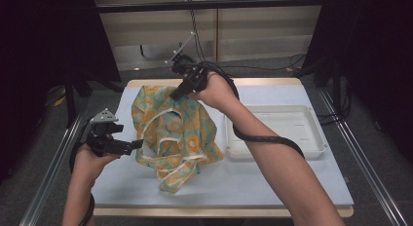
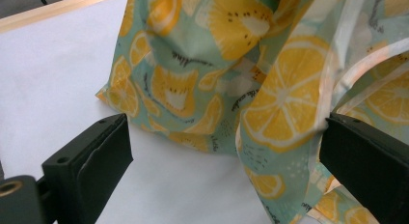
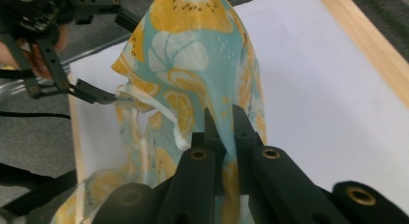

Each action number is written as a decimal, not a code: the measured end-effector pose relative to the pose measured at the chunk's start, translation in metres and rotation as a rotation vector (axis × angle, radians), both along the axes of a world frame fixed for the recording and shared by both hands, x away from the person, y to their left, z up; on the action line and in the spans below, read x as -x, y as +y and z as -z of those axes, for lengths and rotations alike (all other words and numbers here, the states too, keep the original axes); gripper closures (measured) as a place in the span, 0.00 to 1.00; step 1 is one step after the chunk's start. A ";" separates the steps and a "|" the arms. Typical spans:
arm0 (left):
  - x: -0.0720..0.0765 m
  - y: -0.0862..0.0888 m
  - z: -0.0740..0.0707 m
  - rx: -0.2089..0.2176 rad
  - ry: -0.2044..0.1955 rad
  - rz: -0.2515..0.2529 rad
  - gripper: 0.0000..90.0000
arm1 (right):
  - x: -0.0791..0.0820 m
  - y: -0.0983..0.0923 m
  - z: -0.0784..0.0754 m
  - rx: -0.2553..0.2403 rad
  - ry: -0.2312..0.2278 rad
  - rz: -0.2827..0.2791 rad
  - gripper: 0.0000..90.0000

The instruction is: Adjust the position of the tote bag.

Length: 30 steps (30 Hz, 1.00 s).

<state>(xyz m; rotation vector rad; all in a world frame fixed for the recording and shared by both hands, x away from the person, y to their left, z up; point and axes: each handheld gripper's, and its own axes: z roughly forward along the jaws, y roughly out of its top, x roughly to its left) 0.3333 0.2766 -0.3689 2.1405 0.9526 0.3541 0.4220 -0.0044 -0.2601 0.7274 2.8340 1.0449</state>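
At the left, the left gripper [image 1: 130, 145] stands with jaws wide apart at the edge of the teal fabric garment printed with yellow lemon slices and trimmed in white [image 1: 175, 133], a fold lying between them but not yet pinched. In the middle, the garment hangs crumpled over the white table cover [image 1: 272, 177], lifted at its far end by the right gripper [image 1: 176, 93], whose jaws are clamped on the cloth. To the right the shallow white plastic tray [image 1: 311, 150] holds nothing, so spreading or folding seems barely begun.

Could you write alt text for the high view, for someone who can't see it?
The right gripper lifts a lemon-print cloth by its far edge while the left gripper sits open at its near side; an empty white tray lies alongside.
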 end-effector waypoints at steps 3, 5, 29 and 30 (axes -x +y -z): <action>0.000 -0.001 -0.001 0.006 -0.005 0.001 0.05 | 0.003 -0.003 0.000 -0.017 0.014 0.034 0.94; -0.001 -0.003 -0.003 0.011 -0.020 0.005 0.05 | 0.004 -0.005 0.001 -0.023 0.018 0.042 0.83; -0.015 -0.021 -0.008 -0.006 -0.039 0.037 0.06 | 0.035 -0.049 0.009 -0.048 0.018 0.116 0.53; -0.016 -0.021 -0.008 -0.003 -0.051 0.034 0.06 | 0.035 -0.049 0.009 -0.048 0.018 0.116 0.53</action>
